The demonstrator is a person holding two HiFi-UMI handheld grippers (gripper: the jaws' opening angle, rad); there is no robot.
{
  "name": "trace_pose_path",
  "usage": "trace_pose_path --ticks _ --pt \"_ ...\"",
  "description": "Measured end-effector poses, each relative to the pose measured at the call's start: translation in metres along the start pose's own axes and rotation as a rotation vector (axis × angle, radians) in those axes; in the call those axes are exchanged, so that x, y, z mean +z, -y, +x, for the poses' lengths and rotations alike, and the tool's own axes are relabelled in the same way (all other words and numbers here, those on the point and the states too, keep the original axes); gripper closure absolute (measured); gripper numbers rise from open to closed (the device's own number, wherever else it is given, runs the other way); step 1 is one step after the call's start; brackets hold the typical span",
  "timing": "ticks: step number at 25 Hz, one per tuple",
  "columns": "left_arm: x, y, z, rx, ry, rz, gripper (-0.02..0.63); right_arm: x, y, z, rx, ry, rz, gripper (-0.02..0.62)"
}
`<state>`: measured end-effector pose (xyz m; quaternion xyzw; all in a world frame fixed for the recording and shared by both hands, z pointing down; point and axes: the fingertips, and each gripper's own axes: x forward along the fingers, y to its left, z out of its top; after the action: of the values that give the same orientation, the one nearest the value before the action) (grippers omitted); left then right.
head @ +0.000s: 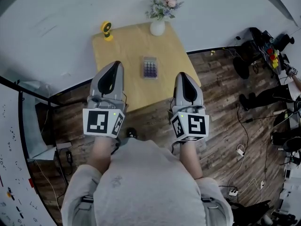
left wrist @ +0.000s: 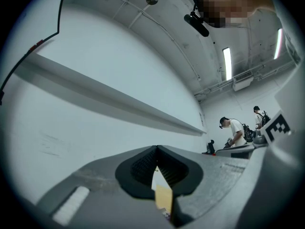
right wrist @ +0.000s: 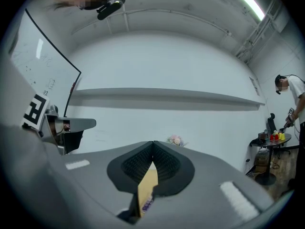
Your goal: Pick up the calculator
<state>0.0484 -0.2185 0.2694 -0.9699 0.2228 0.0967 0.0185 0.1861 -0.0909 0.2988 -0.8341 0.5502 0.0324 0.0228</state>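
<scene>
Two tongs are held out side by side over the near edge of a light wooden counter [head: 127,55], both closed. The left tongs [head: 115,66] have their ribbed black pads pressed together at the tips, and the left gripper view shows only a thin wedge of counter below them. The right tongs [head: 182,76] are shut the same way, pad against pad, gripping no object. Their tips sit above the counter's near right corner, while the left tongs cross its near left edge.

The calculator [head: 150,67] lies flat near the middle of the counter, grey with purple keys. In the head view it sits between the two tongs and a little beyond their tips, apart from both. A small yellow object [head: 107,30] stands at the far left corner. A white vase of flowers [head: 158,25] stands at the far right corner. Dark wooden floor [head: 221,102] surrounds the counter.
</scene>
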Motion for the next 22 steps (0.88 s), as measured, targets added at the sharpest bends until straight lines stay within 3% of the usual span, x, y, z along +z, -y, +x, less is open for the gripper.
trace_pose_path --ticks 12,22 --pt "-0.018 -0.040 0.038 -0.039 -0.019 -0.015 0.600 -0.011 -0.006 0.047 -0.049 -0.011 0.000 0.594" --pt "-0.045 -0.048 0.056 -0.062 -0.077 -0.035 0.600 -0.029 0.007 0.048 -0.114 -0.047 -0.008 0.594"
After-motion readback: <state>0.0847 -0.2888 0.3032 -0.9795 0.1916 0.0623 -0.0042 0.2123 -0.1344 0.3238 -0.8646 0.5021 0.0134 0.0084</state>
